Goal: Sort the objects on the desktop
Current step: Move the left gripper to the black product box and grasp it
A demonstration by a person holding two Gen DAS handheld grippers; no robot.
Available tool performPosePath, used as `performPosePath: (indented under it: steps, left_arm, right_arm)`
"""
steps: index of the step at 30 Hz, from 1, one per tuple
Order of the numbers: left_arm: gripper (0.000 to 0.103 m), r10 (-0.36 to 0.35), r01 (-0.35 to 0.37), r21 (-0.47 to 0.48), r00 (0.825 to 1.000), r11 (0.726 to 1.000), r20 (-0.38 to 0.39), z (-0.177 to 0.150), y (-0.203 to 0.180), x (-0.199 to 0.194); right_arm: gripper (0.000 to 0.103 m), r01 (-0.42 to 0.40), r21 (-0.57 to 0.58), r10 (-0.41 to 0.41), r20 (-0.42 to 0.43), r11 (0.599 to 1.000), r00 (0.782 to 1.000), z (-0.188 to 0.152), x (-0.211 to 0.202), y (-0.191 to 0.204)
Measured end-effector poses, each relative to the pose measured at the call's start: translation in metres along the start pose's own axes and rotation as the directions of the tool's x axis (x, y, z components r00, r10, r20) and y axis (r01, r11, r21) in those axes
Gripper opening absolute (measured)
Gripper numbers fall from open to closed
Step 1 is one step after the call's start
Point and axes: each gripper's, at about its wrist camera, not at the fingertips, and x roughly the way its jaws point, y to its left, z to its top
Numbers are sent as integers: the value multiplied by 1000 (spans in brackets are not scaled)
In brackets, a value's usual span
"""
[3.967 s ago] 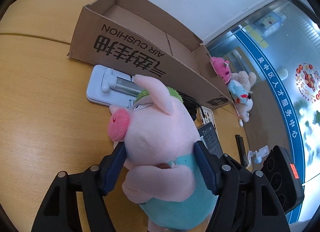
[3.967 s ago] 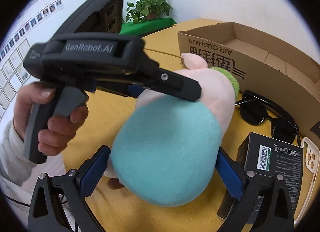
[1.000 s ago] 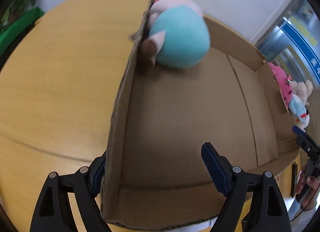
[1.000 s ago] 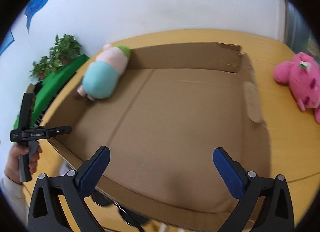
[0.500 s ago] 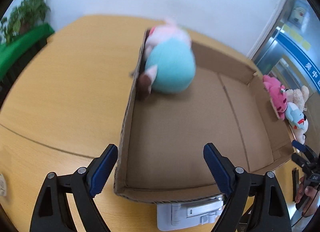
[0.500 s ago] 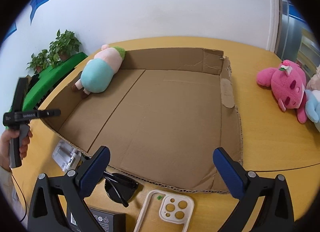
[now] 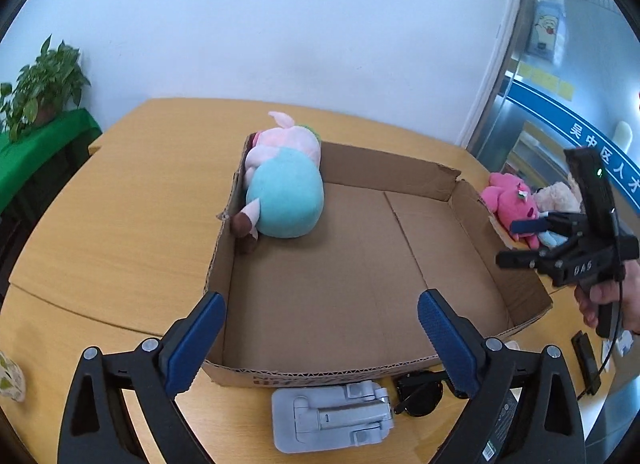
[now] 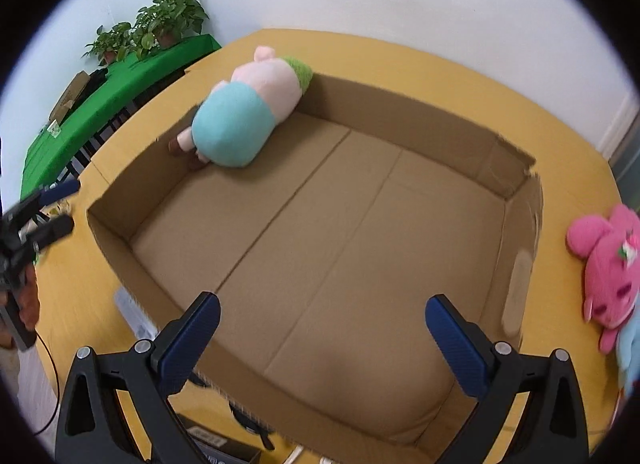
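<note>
A pink pig plush in a teal shirt [image 7: 286, 184] lies in the far left corner of an open cardboard box [image 7: 416, 172]; it also shows in the right wrist view [image 8: 244, 116], in the box [image 8: 516, 232]. My left gripper [image 7: 320, 340] is open and empty above the box's near wall. My right gripper [image 8: 320, 340] is open and empty over the box's near side, and shows in the left wrist view [image 7: 532, 236] at the right. A white folding stand [image 7: 332, 416] and black sunglasses [image 7: 420, 392] lie on the table in front of the box.
A pink plush [image 7: 510, 200] with other soft toys lies right of the box, also in the right wrist view [image 8: 608, 264]. A green-covered side table with potted plants [image 8: 152, 24] stands far left. A black box [image 8: 224, 452] lies near the right gripper.
The pig plush, held by both grippers four seconds ago, now lies in the box. My left gripper has pulled back toward the box's near side. My right gripper has moved back in over the box.
</note>
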Motion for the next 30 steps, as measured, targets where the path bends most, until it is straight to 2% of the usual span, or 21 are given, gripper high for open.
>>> performPosePath:
  steps: [2, 5, 10, 14, 19, 22, 25, 30]
  left_arm:
    - [98, 7, -8, -5, 1000, 1000, -18, -2, -4, 1]
    - [98, -25, 25, 18, 1000, 1000, 13, -6, -13, -3]
    - [98, -88, 89, 64, 996, 994, -17, -18, -34, -4]
    - [98, -170, 176, 85, 983, 981, -67, -34, -55, -11]
    - [98, -232, 243, 72, 963, 967, -137, -62, -74, -22]
    - [98, -258, 273, 51, 945, 961, -199, -87, -83, -23]
    - [98, -271, 287, 28, 929, 957, -250, -108, -87, -19]
    - [97, -352, 331, -121, 888, 936, -297, -135, -82, -6]
  right_arm:
    - [102, -12, -19, 13, 33, 1000, 999, 12, -5, 0]
    - [102, -38, -1, 37, 77, 999, 996, 13, -16, -6]
    - [102, -69, 27, 66, 96, 997, 993, -14, -29, -6]
    - [102, -85, 2, 83, 192, 996, 978, -60, -60, 7]
    - [103, -77, 18, 68, 291, 997, 954, -144, -96, 20]
    - [103, -74, 9, 68, 287, 997, 956, -190, -104, 32]
    - [102, -166, 21, 156, 246, 986, 957, -227, -98, 43]
    - [102, -176, -8, 175, 149, 984, 973, -258, -67, 72]
